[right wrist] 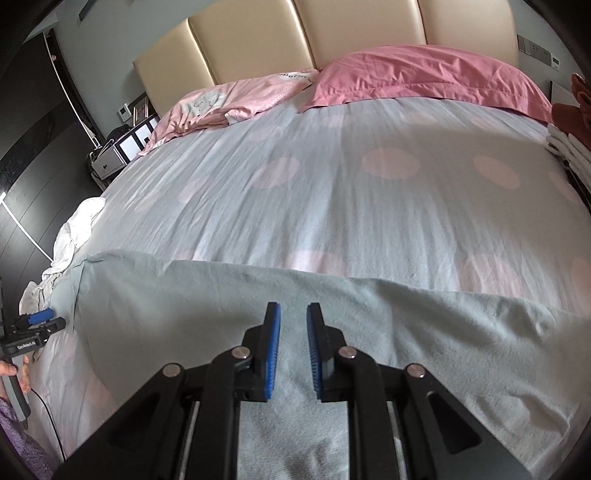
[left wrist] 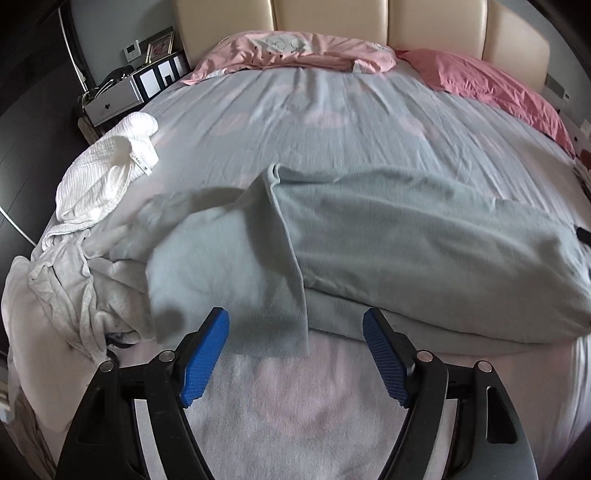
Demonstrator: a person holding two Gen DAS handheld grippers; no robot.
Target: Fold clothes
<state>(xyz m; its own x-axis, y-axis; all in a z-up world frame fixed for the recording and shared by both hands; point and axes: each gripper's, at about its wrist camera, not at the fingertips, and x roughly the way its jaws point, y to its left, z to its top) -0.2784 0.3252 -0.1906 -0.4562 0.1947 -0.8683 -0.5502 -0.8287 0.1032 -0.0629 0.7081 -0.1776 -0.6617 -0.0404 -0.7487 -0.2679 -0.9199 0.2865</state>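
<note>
A pale grey-blue garment is spread across the near edge of the bed, one flap folded over toward the left edge. The left tongs are held wide apart, released, above its hem. The right tongs are nearly closed over the cloth, apparently gripping nothing. White clothes are heaped at the left edge.

A bed with a grey sheet dotted pale pink fills the room. Behind it stands a padded cream headboard; 2 pink pillows lie against it. Left of the bed, a cluttered nightstand and dark floor.
</note>
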